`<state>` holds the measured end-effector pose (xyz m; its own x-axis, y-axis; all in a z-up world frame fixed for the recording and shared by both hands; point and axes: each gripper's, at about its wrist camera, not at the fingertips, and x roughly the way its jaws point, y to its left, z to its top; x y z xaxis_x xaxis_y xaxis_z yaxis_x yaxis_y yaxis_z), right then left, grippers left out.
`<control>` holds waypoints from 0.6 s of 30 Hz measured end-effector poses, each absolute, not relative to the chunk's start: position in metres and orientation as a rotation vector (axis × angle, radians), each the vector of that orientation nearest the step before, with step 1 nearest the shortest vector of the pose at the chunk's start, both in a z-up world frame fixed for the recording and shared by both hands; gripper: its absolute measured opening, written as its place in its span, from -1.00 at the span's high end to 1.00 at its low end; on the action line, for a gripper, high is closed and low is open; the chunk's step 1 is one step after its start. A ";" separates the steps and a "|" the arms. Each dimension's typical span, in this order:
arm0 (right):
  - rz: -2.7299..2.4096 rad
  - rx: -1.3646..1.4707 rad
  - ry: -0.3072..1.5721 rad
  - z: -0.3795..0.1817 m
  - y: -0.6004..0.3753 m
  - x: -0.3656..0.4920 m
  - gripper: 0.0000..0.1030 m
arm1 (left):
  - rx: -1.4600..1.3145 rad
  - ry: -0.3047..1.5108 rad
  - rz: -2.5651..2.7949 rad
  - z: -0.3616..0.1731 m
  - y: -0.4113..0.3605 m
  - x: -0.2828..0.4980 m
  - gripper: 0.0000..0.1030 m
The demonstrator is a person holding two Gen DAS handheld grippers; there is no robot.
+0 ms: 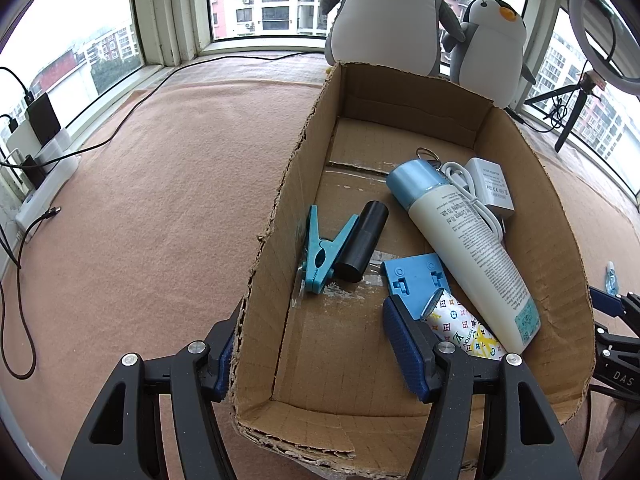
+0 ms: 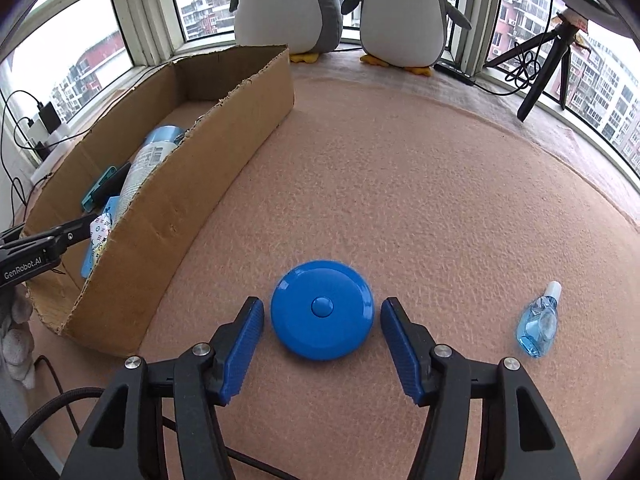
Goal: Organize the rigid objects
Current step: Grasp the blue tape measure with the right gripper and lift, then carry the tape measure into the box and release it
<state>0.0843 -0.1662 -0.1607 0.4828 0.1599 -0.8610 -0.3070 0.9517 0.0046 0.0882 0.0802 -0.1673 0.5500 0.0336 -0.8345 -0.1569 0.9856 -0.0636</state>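
Right tool [image 2: 322,344] is spread wide, one blue pad each side of the blue round disc [image 2: 322,310], not touching it yet; the disc lies flat on the pink felt bench [image 2: 420,184], just right of the cardboard box [image 2: 192,184]. Step in hand looks like grabbing the disc: lower so the pads sit at the rim's widest line, keep centred on the middle button, then squeeze evenly, as the smooth domed shell could squirt out if pinched high. Lift straight, clear the ragged box wall, then set it in the bare near-left floor area. Left tool [image 1: 316,344] is also spread, holding nothing, straddling the box's left wall with one finger outside and one inside beside the patterned pouch [image 1: 464,330]; probably steadying the box, so keep it put. Farther in: blue bracket [image 1: 414,280], teal clip [image 1: 320,256], black cylinder [image 1: 362,246], cream bottle [image 1: 468,248], white charger [image 1: 490,186]. Small clear-blue bottle [image 2: 538,326] waits on the bench, right of the disc.
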 end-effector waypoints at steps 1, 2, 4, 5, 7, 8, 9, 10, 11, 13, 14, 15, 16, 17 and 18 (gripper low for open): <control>0.288 -0.160 1.030 -0.160 -0.166 0.085 0.03 | -0.136 0.983 0.113 -0.167 0.080 0.088 -0.31; 0.290 -0.163 1.030 -0.160 -0.166 0.085 0.08 | -0.136 0.982 0.113 -0.167 0.080 0.088 -0.31; 0.292 -0.175 1.030 -0.160 -0.166 0.086 0.10 | -0.136 0.983 0.113 -0.167 0.080 0.088 -0.31; 0.293 -0.179 1.029 -0.159 -0.165 0.086 0.10 | -0.136 0.983 0.113 -0.167 0.080 0.088 -0.31; 0.294 -0.180 1.028 -0.159 -0.166 0.086 0.10 | -0.136 0.982 0.113 -0.167 0.080 0.088 -0.31; 0.294 -0.179 1.027 -0.158 -0.166 0.086 0.10 | -0.136 0.983 0.113 -0.167 0.080 0.088 -0.31; 0.293 -0.174 1.023 -0.156 -0.166 0.086 0.10 | -0.136 0.983 0.113 -0.167 0.080 0.088 -0.31; 0.293 -0.168 1.017 -0.153 -0.167 0.086 0.10 | -0.136 0.983 0.113 -0.167 0.080 0.088 -0.31; 0.294 -0.161 1.008 -0.149 -0.168 0.086 0.10 | -0.136 0.982 0.113 -0.167 0.080 0.088 -0.31; 0.297 -0.148 0.984 -0.138 -0.168 0.086 0.10 | -0.136 0.983 0.113 -0.167 0.080 0.088 -0.31; 0.299 -0.143 0.971 -0.132 -0.168 0.086 0.10 | -0.136 0.982 0.113 -0.167 0.080 0.088 -0.31; 0.305 -0.137 0.956 -0.125 -0.167 0.087 0.10 | -0.137 0.982 0.113 -0.167 0.080 0.088 -0.31; 0.312 -0.131 0.942 -0.118 -0.166 0.087 0.10 | -0.136 0.982 0.113 -0.167 0.080 0.088 -0.31; 0.320 -0.125 0.927 -0.112 -0.164 0.087 0.10 | -0.136 0.982 0.113 -0.167 0.080 0.088 -0.31; 0.328 -0.120 0.912 -0.105 -0.162 0.088 0.10 | -0.137 0.982 0.113 -0.167 0.080 0.088 -0.31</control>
<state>0.0876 -0.1620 -0.1050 0.5661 0.2278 -0.7922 -0.3288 0.9437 0.0364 0.0882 0.0803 -0.1674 0.5505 0.0331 -0.8342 -0.1566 0.9856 -0.0642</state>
